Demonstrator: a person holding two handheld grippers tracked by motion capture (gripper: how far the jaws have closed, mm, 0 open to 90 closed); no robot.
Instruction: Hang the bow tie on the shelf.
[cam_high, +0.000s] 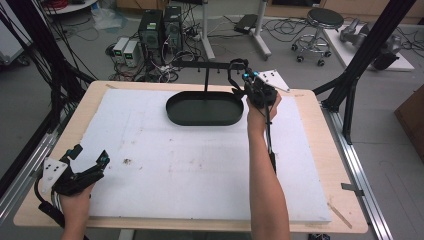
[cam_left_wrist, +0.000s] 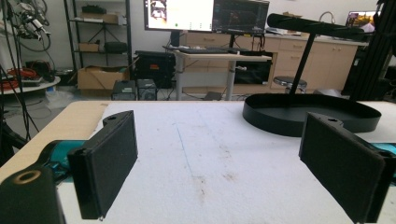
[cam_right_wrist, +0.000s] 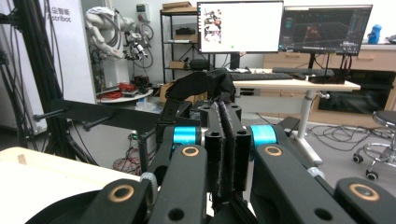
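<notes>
Left gripper (cam_left_wrist: 219, 158) jaws wide apart over white pad (cam_left_wrist: 196, 154), nothing between them.

Two black jaws rise from bottom, one left, one right, flat pads (cam_left_wrist: 109, 163) facing each other, teal part behind the left one. White pad has faint brown stains and a thin blue line down the middle; bare wooden table (cam_left_wrist: 74, 116) shows along its left edge. Black oval tray (cam_left_wrist: 322, 122) sits toward the pad's far right corner, with a thin black post (cam_left_wrist: 301, 60) rising from it to a dark bar (cam_left_wrist: 313, 25) on top. Behind: monitors (cam_left_wrist: 205, 14), desk (cam_left_wrist: 219, 56), shelves (cam_left_wrist: 100, 42), stool (cam_left_wrist: 289, 83).
</notes>
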